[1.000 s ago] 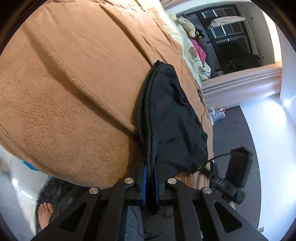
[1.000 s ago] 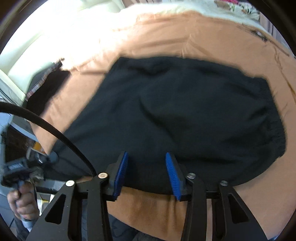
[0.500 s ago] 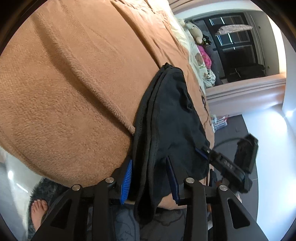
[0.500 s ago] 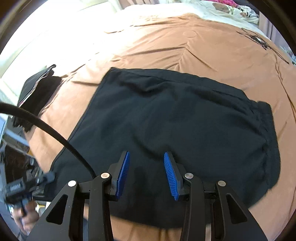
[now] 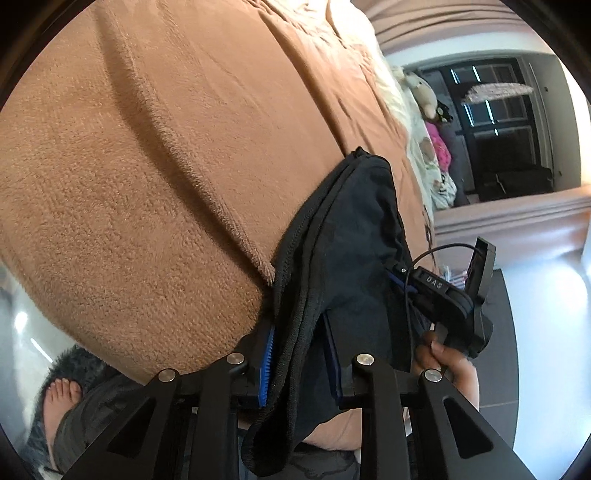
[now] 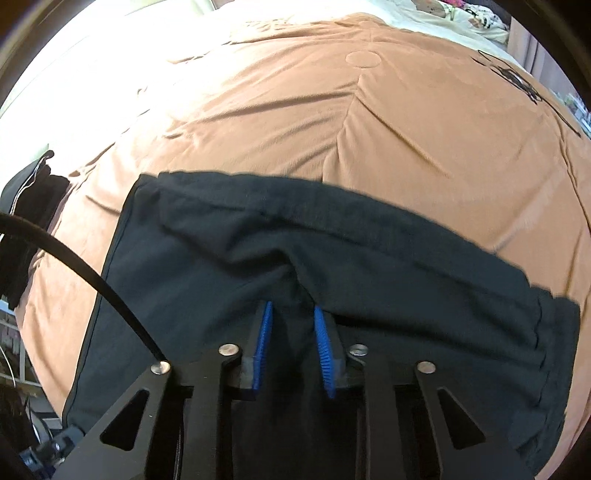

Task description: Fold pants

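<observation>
The dark pants (image 6: pixel 332 266) lie folded on the bed, their long axis running across the right wrist view from 9 o'clock to 3 o'clock, the gathered waistband at the 3 o'clock end. In the left wrist view the same pants (image 5: pixel 354 236) are seen edge-on, the stacked seams running from the tongs up toward 1 o'clock, with the near edge hanging over the side of the bed.

The bed is covered by a fleecy tan blanket (image 5: pixel 166 166), creased in soft folds. Pale printed bedding (image 6: pixel 472 18) lies at the far side around 1 o'clock, and a second dark garment (image 6: pixel 33 192) sits at 9 o'clock. Beyond the bed are a dark window (image 5: pixel 506 129), stuffed toys (image 5: pixel 424 92) and a grey tiled floor (image 5: pixel 495 373). A bare foot (image 5: pixel 59 395) stands at 8 o'clock.

The left tongs (image 5: pixel 299 365) sit low at the bed's edge, jaws parted, with the hanging pant edge drooping loosely between them and no visible pinch. The right tongs (image 6: pixel 291 347) reach in from 6 o'clock, jaws drawn in on a raised ridge of pant cloth; whether the pads fully clamp it I cannot tell. The person's hand (image 5: pixel 448 365) holds the right tool's handle at 4 o'clock.
</observation>
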`<state>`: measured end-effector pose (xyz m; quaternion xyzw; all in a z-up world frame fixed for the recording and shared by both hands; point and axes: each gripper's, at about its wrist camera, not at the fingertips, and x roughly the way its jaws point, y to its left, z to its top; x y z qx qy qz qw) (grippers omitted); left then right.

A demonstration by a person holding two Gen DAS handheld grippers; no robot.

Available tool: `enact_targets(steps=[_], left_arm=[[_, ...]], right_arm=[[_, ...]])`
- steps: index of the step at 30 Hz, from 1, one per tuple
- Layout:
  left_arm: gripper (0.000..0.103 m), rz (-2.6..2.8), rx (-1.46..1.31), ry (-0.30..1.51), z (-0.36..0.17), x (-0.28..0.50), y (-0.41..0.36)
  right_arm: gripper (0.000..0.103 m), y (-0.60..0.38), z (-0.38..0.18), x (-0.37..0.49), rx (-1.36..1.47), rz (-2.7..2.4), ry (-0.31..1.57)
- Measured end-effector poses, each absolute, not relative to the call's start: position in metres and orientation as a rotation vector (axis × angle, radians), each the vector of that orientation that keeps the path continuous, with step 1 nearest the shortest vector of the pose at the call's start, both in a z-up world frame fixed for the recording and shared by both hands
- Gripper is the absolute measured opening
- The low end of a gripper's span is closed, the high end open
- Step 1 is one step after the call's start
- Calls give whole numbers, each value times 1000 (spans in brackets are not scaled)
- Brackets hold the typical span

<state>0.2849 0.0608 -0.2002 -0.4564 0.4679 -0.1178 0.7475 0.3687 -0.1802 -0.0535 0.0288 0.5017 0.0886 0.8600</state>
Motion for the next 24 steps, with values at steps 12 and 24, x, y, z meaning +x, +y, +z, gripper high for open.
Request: enact_targets(steps=[12, 24], left_arm=[[26, -239, -979, 1029, -195, 289, 54], [10, -260, -954, 1000, -197, 286, 51]], right_arm=[[3, -183, -69, 439, 85, 180, 1061], [0, -180, -66, 467, 84, 160, 1051]])
